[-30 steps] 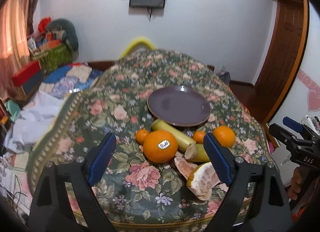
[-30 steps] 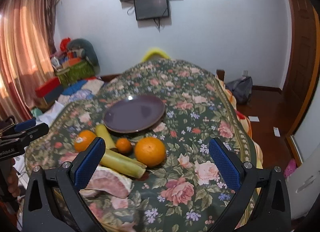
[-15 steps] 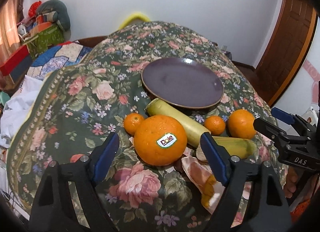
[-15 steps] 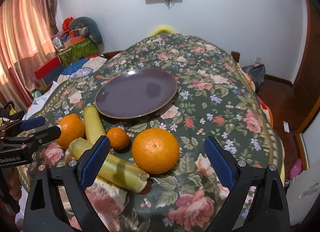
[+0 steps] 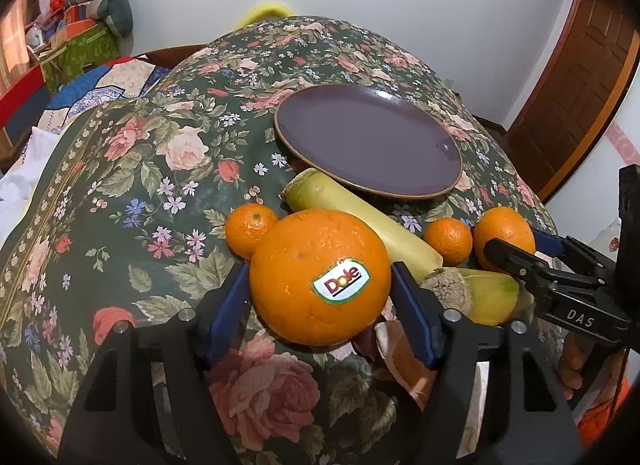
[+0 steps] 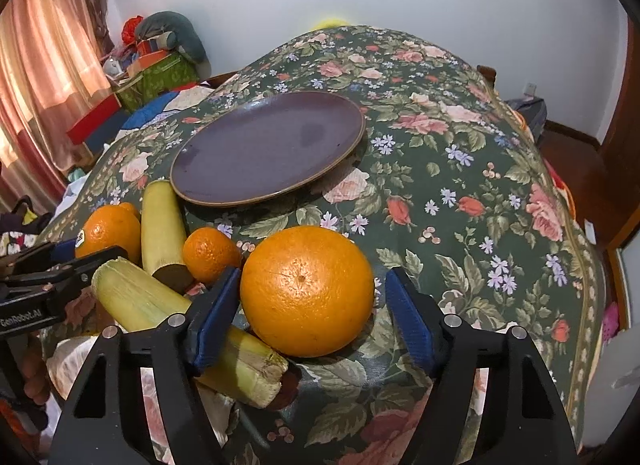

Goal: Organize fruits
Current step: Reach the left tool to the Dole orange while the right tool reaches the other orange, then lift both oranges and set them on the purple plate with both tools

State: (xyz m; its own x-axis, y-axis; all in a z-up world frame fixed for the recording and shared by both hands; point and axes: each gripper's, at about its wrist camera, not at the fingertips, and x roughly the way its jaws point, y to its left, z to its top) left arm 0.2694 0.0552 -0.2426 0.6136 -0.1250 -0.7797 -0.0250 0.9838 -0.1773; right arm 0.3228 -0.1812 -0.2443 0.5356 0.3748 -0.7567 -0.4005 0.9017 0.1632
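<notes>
On the flowery cloth (image 5: 152,193), near the purple plate (image 5: 368,141), our left gripper (image 5: 320,297) is closing around the sticker orange (image 5: 320,277); our right gripper (image 6: 308,305) is closing around another orange (image 6: 308,293), not squeezing yet.

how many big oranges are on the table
2: the Dole-stickered orange between the left tongs, the plain orange between the right tongs. Others may be hidden.

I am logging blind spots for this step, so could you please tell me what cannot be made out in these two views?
- Left wrist view: the peeled fruit is mostly hidden behind the left gripper and the stickered orange.
- Right wrist view: the pale thing at lower left is cut off by the right gripper frame; what it is cannot be told.
- Both views: whether the pads already touch either orange is unclear.
</notes>
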